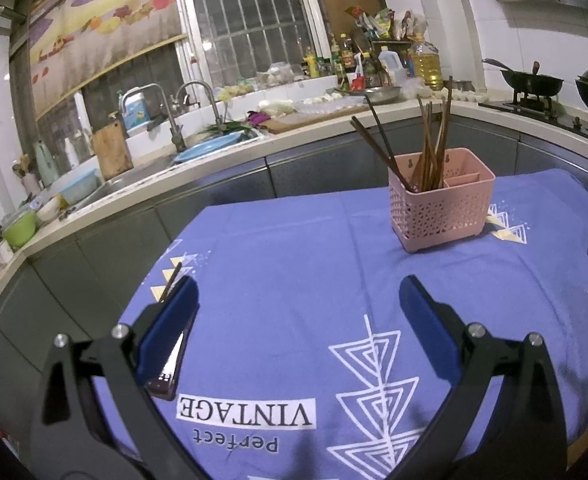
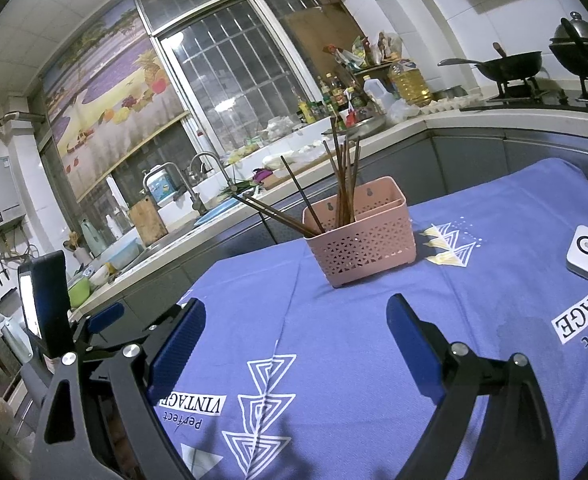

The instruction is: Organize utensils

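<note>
A pink perforated utensil basket [image 1: 441, 204] stands on the purple tablecloth [image 1: 294, 280] and holds several brown chopsticks [image 1: 429, 152] upright in its left compartment. It also shows in the right wrist view [image 2: 363, 236] with the chopsticks [image 2: 343, 176]. My left gripper [image 1: 297, 300] is open and empty, well in front of the basket. A thin brown stick [image 1: 170, 282] lies on the cloth just behind its left finger. My right gripper [image 2: 295, 320] is open and empty, in front of the basket.
A white device [image 2: 583, 252] with a cable lies on the cloth at the right. A dark phone-like object [image 1: 168, 368] lies under the left finger. The kitchen counter [image 1: 214, 160] with sink, bottles and woks runs behind the table. The left gripper [image 2: 94, 320] shows at the right wrist view's left.
</note>
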Available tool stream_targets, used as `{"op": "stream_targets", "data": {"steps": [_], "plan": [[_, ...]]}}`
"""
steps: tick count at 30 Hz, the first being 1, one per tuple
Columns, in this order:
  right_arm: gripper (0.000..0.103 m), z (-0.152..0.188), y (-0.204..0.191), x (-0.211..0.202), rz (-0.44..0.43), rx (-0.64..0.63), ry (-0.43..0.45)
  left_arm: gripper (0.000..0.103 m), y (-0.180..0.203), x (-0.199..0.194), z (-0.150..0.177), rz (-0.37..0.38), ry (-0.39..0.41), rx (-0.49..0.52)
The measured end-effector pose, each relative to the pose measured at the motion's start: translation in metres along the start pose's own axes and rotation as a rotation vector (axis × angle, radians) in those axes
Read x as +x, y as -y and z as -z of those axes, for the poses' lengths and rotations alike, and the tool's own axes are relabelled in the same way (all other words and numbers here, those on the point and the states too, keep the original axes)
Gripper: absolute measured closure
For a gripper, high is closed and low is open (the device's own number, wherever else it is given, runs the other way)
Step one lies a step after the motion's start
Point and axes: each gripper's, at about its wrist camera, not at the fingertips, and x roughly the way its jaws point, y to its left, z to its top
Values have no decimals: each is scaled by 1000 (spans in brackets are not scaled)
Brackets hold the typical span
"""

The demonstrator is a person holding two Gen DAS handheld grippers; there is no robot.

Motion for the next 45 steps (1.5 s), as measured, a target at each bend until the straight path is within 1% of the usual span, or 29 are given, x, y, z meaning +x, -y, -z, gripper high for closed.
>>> {"op": "stream_targets", "data": {"steps": [8, 17, 24, 34, 45], "plan": [[12, 6, 2, -1, 12, 12, 4, 6, 0, 1, -2, 0, -1, 2], [12, 4, 1, -2, 14, 12, 5, 6, 0, 1, -2, 1, -2, 3], [12, 7, 3, -4, 33, 24, 16, 6, -3, 0, 2, 3, -5, 3], [12, 7, 1, -6, 34, 25, 13, 6, -14, -3, 8, -33, 6, 5], [12, 7, 0, -5, 35, 23, 11, 6, -16, -3, 6, -32, 6, 7]]}}
